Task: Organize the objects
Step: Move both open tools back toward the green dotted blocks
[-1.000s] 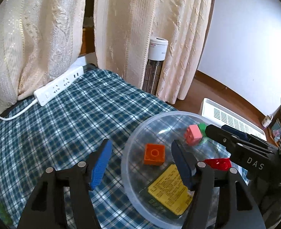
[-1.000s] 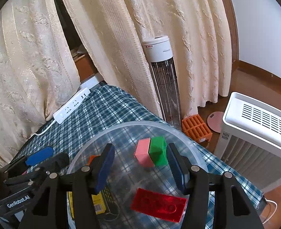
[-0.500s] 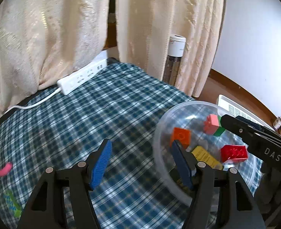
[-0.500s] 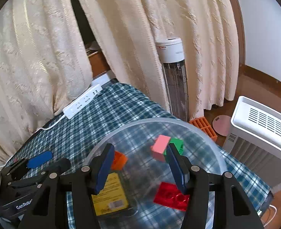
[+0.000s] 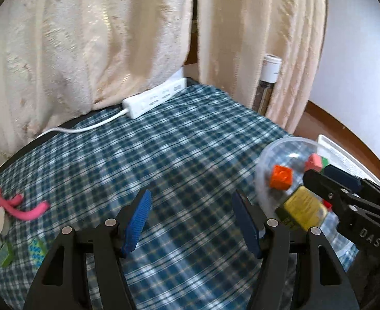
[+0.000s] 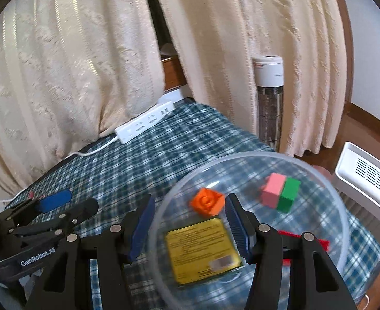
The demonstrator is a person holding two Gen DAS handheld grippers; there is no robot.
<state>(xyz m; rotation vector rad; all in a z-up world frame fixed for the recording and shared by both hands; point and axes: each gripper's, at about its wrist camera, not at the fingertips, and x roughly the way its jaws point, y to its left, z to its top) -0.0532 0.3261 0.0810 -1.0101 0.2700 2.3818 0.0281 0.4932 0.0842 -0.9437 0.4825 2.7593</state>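
While both grippers, left gripper (image 5: 190, 222) and right gripper (image 6: 188, 228), gape empty-jawed, an orange brick (image 6: 207, 204) lies inside the clear bowl (image 6: 343, 219).

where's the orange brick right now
The orange brick lies inside the clear bowl at the table's right end, just behind the yellow packet and left of the pink block; in the left wrist view it sits far right.

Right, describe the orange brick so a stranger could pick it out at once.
Start at the clear plastic bowl on the blue checked cloth. Inside it, the orange brick lies near the rim on the power-strip side, just beyond the flat yellow packet. It is the only orange piece, with a single round stud on top.
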